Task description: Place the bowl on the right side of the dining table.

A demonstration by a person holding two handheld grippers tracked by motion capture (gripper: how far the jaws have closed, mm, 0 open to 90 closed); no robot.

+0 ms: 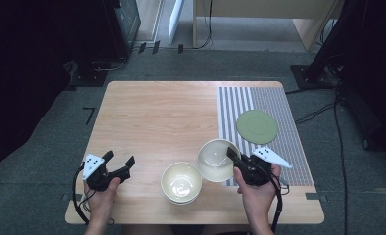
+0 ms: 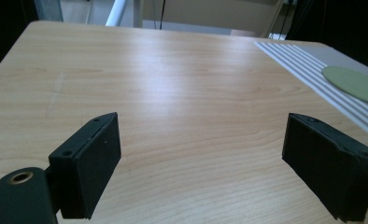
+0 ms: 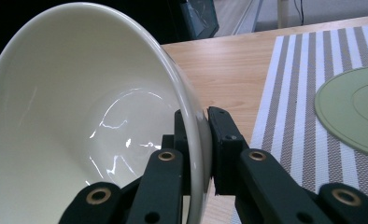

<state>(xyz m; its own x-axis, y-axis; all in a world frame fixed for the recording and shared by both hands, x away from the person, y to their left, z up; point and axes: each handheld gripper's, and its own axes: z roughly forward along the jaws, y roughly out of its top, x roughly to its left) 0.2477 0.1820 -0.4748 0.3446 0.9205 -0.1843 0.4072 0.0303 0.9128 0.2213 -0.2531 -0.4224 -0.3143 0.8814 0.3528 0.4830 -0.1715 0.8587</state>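
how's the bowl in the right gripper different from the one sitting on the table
The held bowl is clamped by its rim in the right gripper and tilted; the other bowl rests upright on the table, untouched. The held bowl overlaps the striped mat; the other lies on bare wood. Both are cream and glossy.

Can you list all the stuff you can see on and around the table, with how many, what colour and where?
held bowl: 1, cream, clamped by its rim, tilted, front right
stacked bowls: at least 2, cream, front middle
plate: 1, green, on the mat
placemat: 1, grey and white stripes, right side
table: 1, light wood, centre
right hand-held gripper: 1, black, shut on the bowl rim
left hand-held gripper: 1, black, open, front left
hands: 2, at the near edge
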